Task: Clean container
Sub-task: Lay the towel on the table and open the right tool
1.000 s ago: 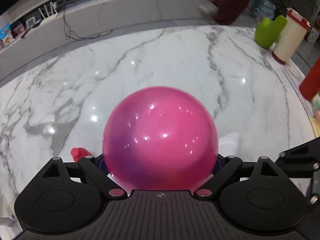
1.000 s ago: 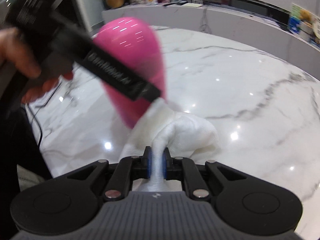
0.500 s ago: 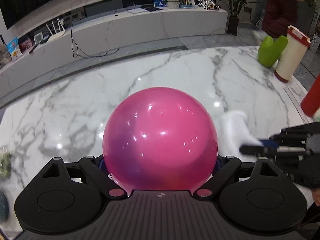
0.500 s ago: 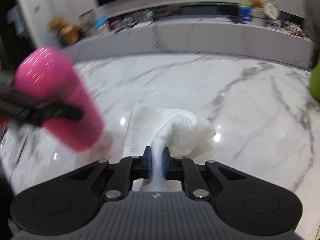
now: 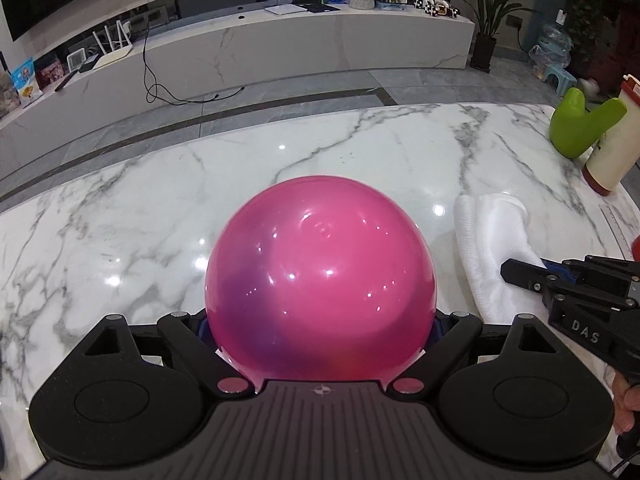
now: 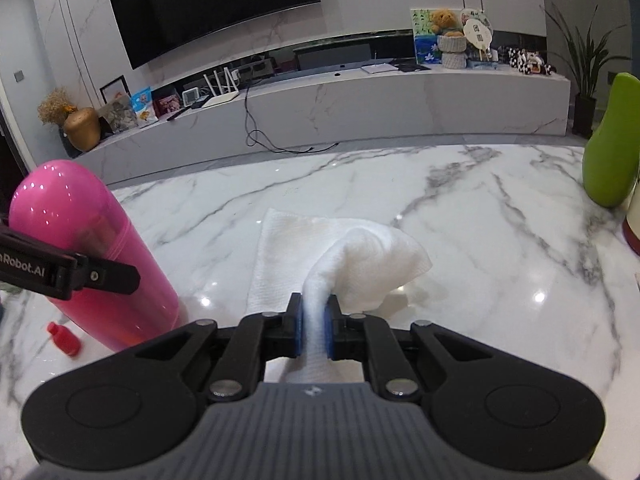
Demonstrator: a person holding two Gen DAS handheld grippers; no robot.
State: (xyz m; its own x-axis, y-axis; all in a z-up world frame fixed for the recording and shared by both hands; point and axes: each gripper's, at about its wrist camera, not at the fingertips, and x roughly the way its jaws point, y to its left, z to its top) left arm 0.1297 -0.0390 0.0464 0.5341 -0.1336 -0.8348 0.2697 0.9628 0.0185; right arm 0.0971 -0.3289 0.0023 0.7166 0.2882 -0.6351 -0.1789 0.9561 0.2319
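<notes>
Glossy white marble table with grey veins carrying a green vase, a cream canister, a small red cap

right hand-held gripper | white cloth pulled clear of pink container, now beside it

The pink container looks like glossy smooth plastic, speckled with highlights. At its 3 o'clock, the white cloth is matt and finely textured, perhaps paper towel. The marble table is polished and mirror-shiny
</notes>
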